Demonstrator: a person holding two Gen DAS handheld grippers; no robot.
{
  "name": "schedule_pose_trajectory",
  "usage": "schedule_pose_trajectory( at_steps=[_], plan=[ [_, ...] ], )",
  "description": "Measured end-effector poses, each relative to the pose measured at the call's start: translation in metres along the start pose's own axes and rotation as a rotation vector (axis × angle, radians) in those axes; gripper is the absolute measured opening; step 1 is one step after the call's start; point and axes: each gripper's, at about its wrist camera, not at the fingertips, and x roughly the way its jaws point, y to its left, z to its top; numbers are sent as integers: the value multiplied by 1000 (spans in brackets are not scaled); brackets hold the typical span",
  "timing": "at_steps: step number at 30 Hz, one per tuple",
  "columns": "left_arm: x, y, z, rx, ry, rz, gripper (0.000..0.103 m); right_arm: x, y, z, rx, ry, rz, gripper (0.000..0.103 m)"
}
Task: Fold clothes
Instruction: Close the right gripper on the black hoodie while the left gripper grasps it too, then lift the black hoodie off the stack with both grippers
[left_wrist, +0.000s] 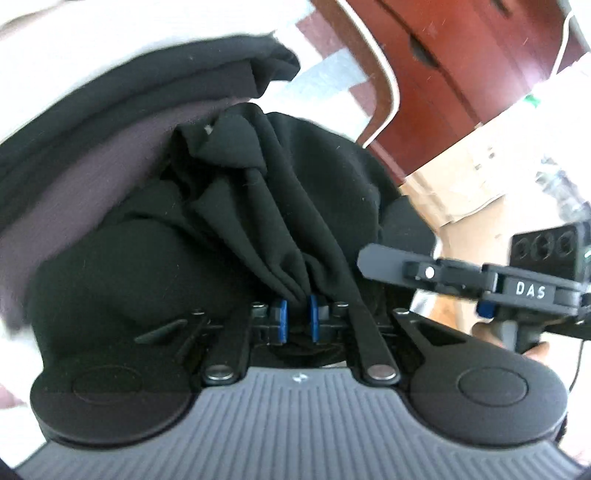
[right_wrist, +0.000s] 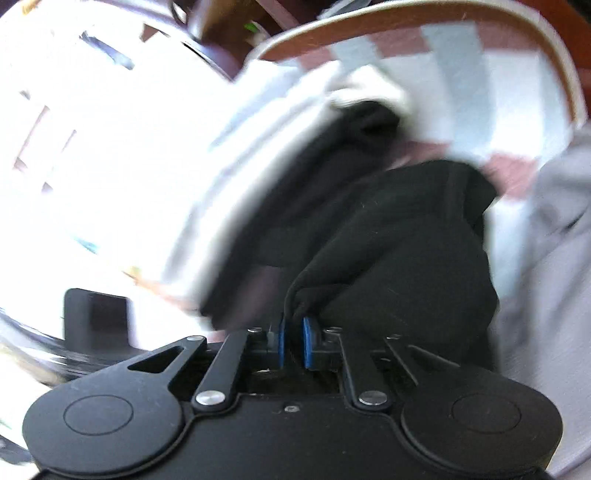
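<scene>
A black garment (left_wrist: 258, 206) lies bunched on a checked cloth in the left wrist view. My left gripper (left_wrist: 298, 314) is shut on a gathered fold of it, the fabric pinched between the blue pads (left_wrist: 282, 319). In the right wrist view the same black garment (right_wrist: 399, 236) fills the middle, blurred. My right gripper (right_wrist: 293, 341) is shut on an edge of it, cloth squeezed between its blue pads (right_wrist: 306, 341). The right gripper's body marked DAS (left_wrist: 480, 280) shows at the right of the left wrist view, close beside the garment.
A stack of folded dark clothes (left_wrist: 110, 122) lies behind the garment at the left. The checked tablecloth (right_wrist: 461, 88) covers a table with a pale rim (left_wrist: 384, 85). A red-brown wooden cabinet (left_wrist: 461, 66) stands beyond. Pale grey fabric (right_wrist: 554, 258) hangs at the right.
</scene>
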Motion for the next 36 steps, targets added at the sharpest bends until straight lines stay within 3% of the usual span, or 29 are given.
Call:
schedule_pose_trajectory(
  at_steps=[3,6,8,9,11,12,15,17,19,21,23,26,28,30,32,34,35,36],
  plan=[
    [-27,-3,-12,-6,-53,-15,9,-5,26,-8,-65,12,9,12],
    [-64,-10,-30,-4,-120,-48,9,-13,53,-12,-76,35,147,9],
    [-93,-12,-41,-12,-182,-75,10,-16,76,-14,-131,48,194,8],
    [-104,-11,-45,-23,-208,-73,16,-16,87,-14,-161,52,196,5],
    [-116,2,-52,-78,-228,-2,39,-12,99,-11,-218,49,82,3],
    [-119,9,-54,-100,-230,50,56,-8,97,-9,-209,43,-12,12],
    [-121,25,-55,-115,-197,254,59,-2,78,-7,-172,14,-358,47],
    [-123,30,-57,-100,-183,358,60,-12,65,-7,-141,-28,-477,54],
    [-117,31,-55,-101,-177,369,69,-25,51,-10,-98,-46,-526,71],
    [-111,32,-52,-113,-177,361,73,-35,40,-14,-55,-68,-573,78],
    [-101,31,-51,-119,-162,349,74,-44,21,-20,20,-83,-612,79],
    [-82,32,-40,-108,-140,351,80,-43,-10,-20,173,-58,-587,79],
    [-70,34,-33,-113,-129,328,81,-36,-32,-24,275,-21,-496,79],
    [-52,42,-29,-133,-77,194,79,-25,-50,-37,442,15,-311,79],
    [-32,51,-27,-168,-1,-12,66,-6,-65,-56,649,62,-103,73],
    [-20,53,-27,-205,19,-44,62,15,-76,-77,835,113,72,55],
    [-15,53,-27,-212,26,-48,61,21,-73,-80,820,121,50,54],
    [-13,48,-26,-179,20,-4,61,24,-66,-78,757,124,0,49]
  ],
)
